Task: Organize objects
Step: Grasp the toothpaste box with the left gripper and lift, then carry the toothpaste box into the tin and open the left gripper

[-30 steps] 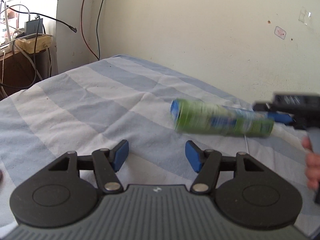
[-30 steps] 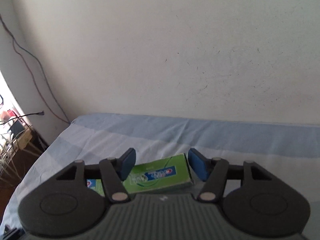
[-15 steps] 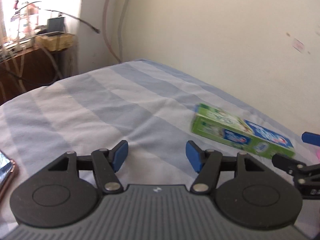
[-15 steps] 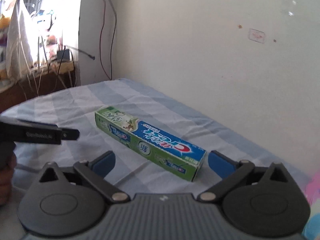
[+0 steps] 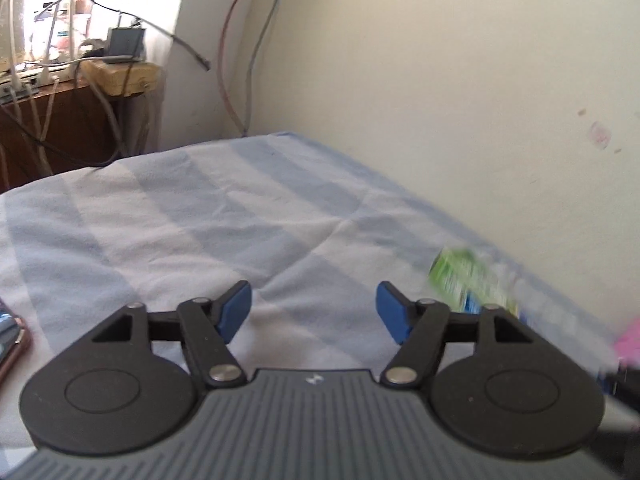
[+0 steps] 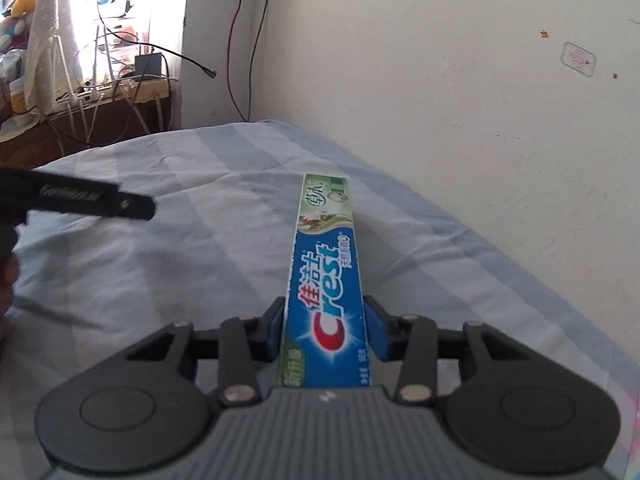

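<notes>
Item 1, toothpaste box (image 6: 326, 280): green/blue Crest carton, lengthwise along my R gripper (image 6: 325, 330), near end between the blue pads (image 6: 378, 334), far end pointing toward the wall (image 6: 440, 100). It runs out over the striped bedsheet (image 6: 180, 240); can't tell whether the far end rests on the cloth or is lifted clear. In the L wrist view the same carton shows only as a green blur at lower right, just past the right-hand finger. Item 2, R gripper: pads pressed to both long sides of the box, no gap visible, so I read it as clamped on it. Item 3, L gripper (image 5: 314, 308): fingers wide apart, nothing between them, nothing touched, bare sheet beyond. Its body shows in the R view as a dark bar at far left, well apart from the box. Item 4, misc.: edge of a phone-like object (image 5: 10, 344) at far left of the L view; pink thing at far right, too blurred to name; cluttered side table (image 6: 100, 120) w/ cables beyond the bed. Step in hand, my judgement: pick-up of the carton w/ R, grip made, carry not yet settled. Next move needs: keep the squeeze light (thin card, will crush), keep the long overhang level so it doesn't pivot in the pads, choose a put-down spot; none is marked in view. L is free to steady the far end if it sags.
</notes>
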`<move>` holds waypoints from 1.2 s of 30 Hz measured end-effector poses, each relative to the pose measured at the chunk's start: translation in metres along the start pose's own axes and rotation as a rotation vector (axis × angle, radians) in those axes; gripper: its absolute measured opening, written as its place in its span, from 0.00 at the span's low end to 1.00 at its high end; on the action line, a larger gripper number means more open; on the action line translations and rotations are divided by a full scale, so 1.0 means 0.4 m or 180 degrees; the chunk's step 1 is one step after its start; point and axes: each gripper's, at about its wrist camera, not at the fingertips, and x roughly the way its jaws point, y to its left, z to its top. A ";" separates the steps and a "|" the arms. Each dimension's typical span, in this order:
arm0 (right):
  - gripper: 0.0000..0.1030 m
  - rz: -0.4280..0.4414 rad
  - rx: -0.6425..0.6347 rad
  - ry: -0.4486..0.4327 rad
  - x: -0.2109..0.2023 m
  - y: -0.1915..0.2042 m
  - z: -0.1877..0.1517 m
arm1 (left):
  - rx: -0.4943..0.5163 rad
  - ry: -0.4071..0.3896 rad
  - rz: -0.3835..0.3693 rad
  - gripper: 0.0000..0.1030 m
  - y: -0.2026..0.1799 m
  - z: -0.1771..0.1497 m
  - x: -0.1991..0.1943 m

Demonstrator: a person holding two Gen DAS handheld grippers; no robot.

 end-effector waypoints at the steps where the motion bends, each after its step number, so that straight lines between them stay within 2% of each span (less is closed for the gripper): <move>1: 0.38 0.0027 0.0018 0.0007 -0.037 0.012 -0.025 | 0.0042 -0.0017 -0.0150 0.73 -0.008 -0.003 -0.006; 2: 0.38 0.0035 0.0019 0.0013 -0.076 0.024 -0.051 | 0.0086 -0.0018 -0.0292 0.73 -0.017 -0.006 -0.010; 4: 0.38 0.0069 -0.0048 0.0044 -0.166 0.056 -0.115 | 0.0239 0.0028 -0.0729 0.73 -0.045 -0.019 -0.021; 6: 0.39 0.0103 -0.0174 0.0045 -0.260 0.083 -0.185 | 0.0381 0.0232 -0.1262 0.73 -0.072 -0.036 -0.026; 8: 0.41 0.0098 -0.0212 0.0082 -0.366 0.098 -0.257 | 0.0566 0.0560 -0.1870 0.73 -0.108 -0.064 -0.032; 9: 0.41 0.0052 -0.0216 0.0108 -0.412 0.100 -0.291 | 0.0666 0.0676 -0.2061 0.73 -0.128 -0.079 -0.041; 10: 0.50 -0.0016 -0.0205 0.0153 -0.455 0.102 -0.326 | 0.0774 0.0740 -0.2149 0.72 -0.147 -0.093 -0.055; 11: 0.71 -0.0163 -0.0160 0.0160 -0.494 0.103 -0.359 | 0.0886 0.0763 -0.2190 0.72 -0.165 -0.107 -0.076; 12: 0.79 -0.0353 -0.0060 0.0106 -0.531 0.103 -0.391 | 0.0989 0.0752 -0.2227 0.72 -0.180 -0.117 -0.099; 13: 0.82 -0.0459 0.0061 0.0041 -0.565 0.103 -0.420 | 0.1047 0.0748 -0.2257 0.72 -0.192 -0.128 -0.121; 16: 0.80 -0.0497 0.0416 -0.0060 -0.629 0.105 -0.486 | 0.1071 0.0903 -0.2350 0.73 -0.217 -0.167 -0.161; 19: 0.77 -0.0508 0.0609 -0.0163 -0.639 0.113 -0.508 | 0.1235 0.0926 -0.2114 0.74 -0.237 -0.205 -0.174; 22: 0.73 -0.0479 0.0712 -0.0138 -0.619 0.104 -0.490 | 0.1047 0.1065 -0.2167 0.69 -0.227 -0.203 -0.161; 23: 0.69 -0.0440 0.0753 -0.0138 -0.612 0.101 -0.484 | 0.1004 0.1108 -0.2227 0.62 -0.230 -0.206 -0.159; 24: 0.62 -0.0390 0.0795 -0.0119 -0.602 0.103 -0.482 | 0.1008 0.1082 -0.2210 0.62 -0.232 -0.211 -0.168; 25: 0.49 -0.0369 0.0806 -0.0109 -0.593 0.105 -0.479 | 0.1058 0.1034 -0.2173 0.62 -0.234 -0.215 -0.180; 27: 0.46 -0.0400 0.0841 -0.0130 -0.594 0.111 -0.475 | 0.1009 0.1057 -0.2145 0.61 -0.242 -0.207 -0.191; 29: 0.46 -0.0290 0.1030 -0.0262 -0.618 0.096 -0.487 | 0.0952 0.1053 -0.2225 0.60 -0.266 -0.184 -0.207; 32: 0.46 -0.0308 0.1094 -0.0484 -0.680 0.053 -0.475 | 0.1000 0.0876 -0.2364 0.60 -0.354 -0.141 -0.240; 36: 0.46 -0.0555 0.1046 -0.0709 -0.756 -0.026 -0.449 | 0.1215 0.0692 -0.2522 0.60 -0.536 -0.108 -0.256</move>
